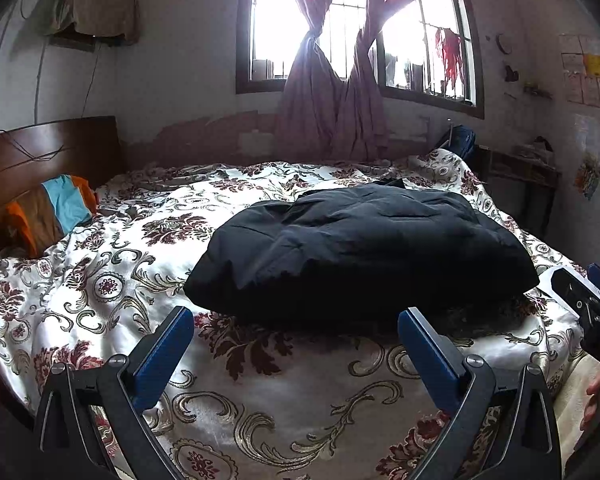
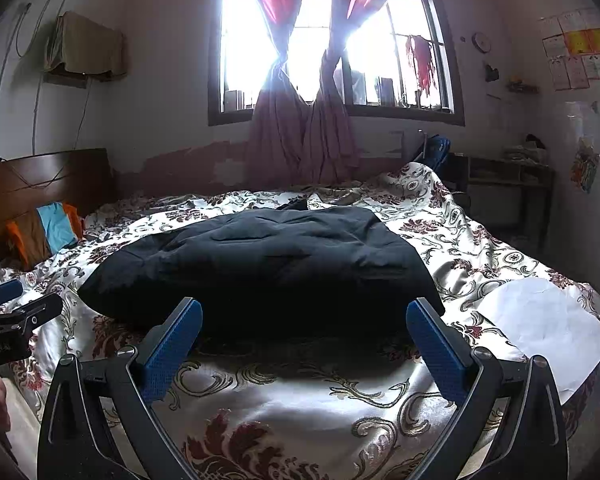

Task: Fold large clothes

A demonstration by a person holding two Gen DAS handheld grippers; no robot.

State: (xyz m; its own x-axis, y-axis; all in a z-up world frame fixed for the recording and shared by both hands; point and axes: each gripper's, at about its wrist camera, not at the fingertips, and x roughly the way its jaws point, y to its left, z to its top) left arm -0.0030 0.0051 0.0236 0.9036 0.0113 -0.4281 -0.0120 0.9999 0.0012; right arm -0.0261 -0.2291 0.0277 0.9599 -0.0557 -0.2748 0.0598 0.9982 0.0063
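Bedroom, floral bedspread (image 1: 112,280) w/ window behind. Left gripper (image 1: 296,328) spread wide, empty, hovering over bed's near edge; right gripper (image 2: 304,320) likewise agape, nothing held. Just beyond both: folded black padded jacket (image 1: 360,244) mid-bed. White paper (image 2: 548,320) near right edge.

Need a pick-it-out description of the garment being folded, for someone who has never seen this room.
Start at the bed with the floral cream-and-maroon cover below the curtained window. In its middle lies the black padded garment, folded into a puffy rectangular bundle. It is the only plain dark item there; the striped orange-and-blue pillow sits by the headboard, the white sheet at the right edge.
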